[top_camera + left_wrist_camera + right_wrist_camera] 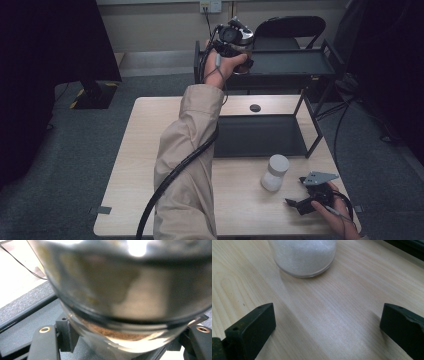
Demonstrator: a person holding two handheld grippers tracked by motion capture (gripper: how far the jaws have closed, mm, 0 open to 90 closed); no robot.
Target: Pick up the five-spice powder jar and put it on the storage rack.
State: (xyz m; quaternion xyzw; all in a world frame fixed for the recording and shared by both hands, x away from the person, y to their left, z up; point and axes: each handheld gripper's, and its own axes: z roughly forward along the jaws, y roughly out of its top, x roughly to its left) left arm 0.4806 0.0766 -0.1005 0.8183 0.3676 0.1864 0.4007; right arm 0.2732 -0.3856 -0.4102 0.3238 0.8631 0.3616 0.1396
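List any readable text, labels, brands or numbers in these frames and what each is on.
None readable.
Glass jar with brown powder, gripped in the left tongs: no label shows, blurred close up.
White-powder jar on the table: plain, no print.
Wall outlet: too small to read any marking.
Right tongs: no marking visible.

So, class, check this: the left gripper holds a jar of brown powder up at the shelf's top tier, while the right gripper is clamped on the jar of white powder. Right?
Not quite. The right gripper is open, its jaws apart on the bare table, short of the white jar, as the right gripper view shows. The left gripper does hold the brown jar at the shelf.
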